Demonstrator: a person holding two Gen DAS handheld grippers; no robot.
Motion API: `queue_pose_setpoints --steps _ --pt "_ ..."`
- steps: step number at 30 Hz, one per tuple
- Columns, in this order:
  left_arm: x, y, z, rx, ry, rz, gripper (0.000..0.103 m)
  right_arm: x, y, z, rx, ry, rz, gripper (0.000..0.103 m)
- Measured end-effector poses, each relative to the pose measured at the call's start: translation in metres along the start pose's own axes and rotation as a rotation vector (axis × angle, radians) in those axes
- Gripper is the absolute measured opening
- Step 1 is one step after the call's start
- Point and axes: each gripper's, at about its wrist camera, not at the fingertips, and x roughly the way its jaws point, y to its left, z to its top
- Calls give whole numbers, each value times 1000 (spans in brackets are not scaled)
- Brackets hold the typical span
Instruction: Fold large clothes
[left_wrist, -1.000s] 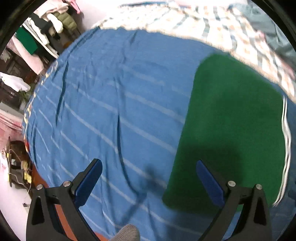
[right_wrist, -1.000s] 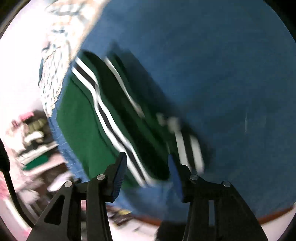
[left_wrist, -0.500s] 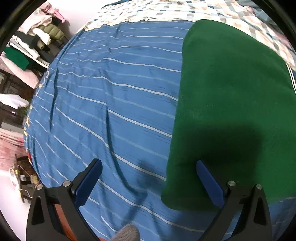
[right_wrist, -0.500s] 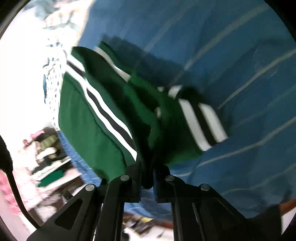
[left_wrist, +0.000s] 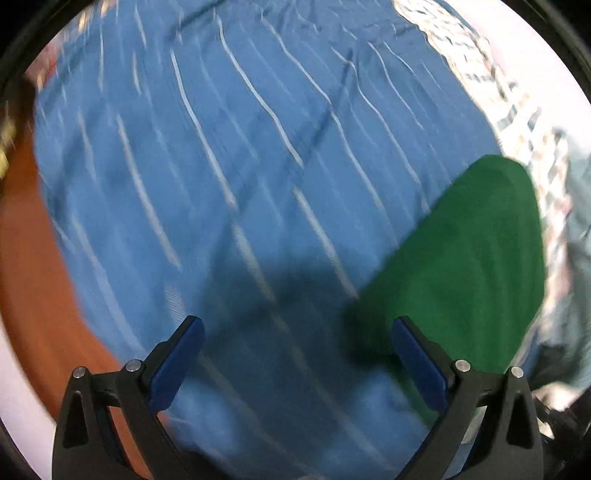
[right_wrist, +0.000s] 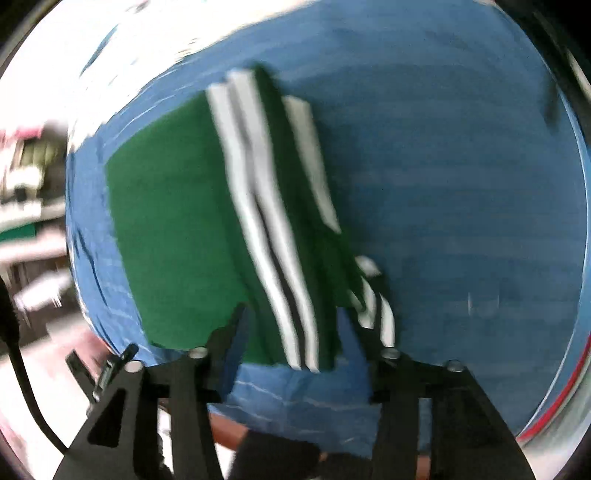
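- The green garment (right_wrist: 173, 221) lies flat on the blue striped bed sheet (left_wrist: 221, 166), already folded into a compact rectangle. Its long axis runs away from the right gripper (right_wrist: 299, 325), and the white and black side stripes (right_wrist: 266, 229) follow the same direction.
- The right gripper's fingers stand wide apart and hold nothing — the near edge of the garment lies just between them, so this hand is clearly the nearer one.
- The left gripper (left_wrist: 295, 354) is also wide open and empty. It hovers over bare sheet, and the garment lies to its right, near the right finger (left_wrist: 417, 362).
- My judgement: any next pinch on the near edge belongs to the right hand.
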Motion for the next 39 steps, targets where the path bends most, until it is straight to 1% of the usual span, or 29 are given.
queue_pose_setpoints --steps 1,3,4,5,6,7,9,10,11,12,13,14,16,17,19,20,22,24,25,26,28,29,30,32,34,35,36,37,39 --pt "6 -4 -2 -21 0 -53 103 1 26 20 -71 1 -15 58" --pt "11 -12 -2 -36 -12 -72 103 1 72 50 -203 -9 -34 58" --pt "15 -17 -1 -34 -16 -72 103 8 105 71 -297 -13 -48 58" --pt "19 -22 0 -24 -18 -49 103 11 123 83 -344 -13 -58 58" --pt "26 -26 1 -5 -25 -14 103 21 152 101 -419 1 -67 58" --pt "30 -28 2 18 -31 10 103 25 167 111 -453 10 -71 58" --pt "38 -27 2 63 -60 42 103 55 209 135 -508 45 -83 57" --pt "40 -26 2 84 -71 45 103 71 223 146 -512 62 -90 53" --pt "41 -26 2 106 -78 45 103 82 229 155 -517 78 -96 42" --pt "42 -25 4 125 -82 43 103 92 226 157 -519 76 -121 38" --pt "42 -25 6 141 -86 44 103 110 225 162 -521 74 -154 38" --pt "41 -26 7 156 -94 46 103 122 215 163 -507 78 -174 38" --pt "40 -29 11 182 -107 54 103 152 208 176 -435 98 -183 38" --pt "40 -32 14 201 -111 59 103 156 205 181 -408 89 -178 38" --pt "38 -40 20 236 -104 84 103 149 202 185 -382 83 -161 38" --pt "33 -47 24 268 -107 102 103 139 199 185 -370 84 -136 38" --pt "16 -52 26 314 -141 104 103 102 182 179 -358 42 -71 39" --pt "-3 -60 34 364 -179 104 103 54 151 164 -332 -45 -21 56" --pt "-8 -63 37 382 -188 104 103 31 129 152 -311 -92 -1 71" --pt "-13 -66 41 398 -198 105 103 14 108 141 -286 -127 14 82" --pt "-17 -69 47 427 -198 96 103 -9 56 114 -219 -178 14 85" --pt "-13 -75 53 444 -189 88 103 -12 34 103 -197 -178 13 85" --pt "-9 -77 56 458 -176 74 103 -9 4 88 -158 -160 16 86" --pt "1 -88 64 493 -132 16 103 6 -41 68 -77 -113 37 86" --pt "15 -101 64 543 -96 -13 103 31 -75 54 -10 -65 97 87" --pt "23 -109 65 584 -78 -22 103 49 -83 48 17 -47 128 87" --pt "30 -116 66 612 -67 -20 103 61 -95 42 39 -35 192 87" --pt "35 -122 65 636 -53 -17 103 76 -96 39 49 -26 234 87" --pt "54 -132 66 670 -6 -28 103 91 -104 38 52 -11 364 88"
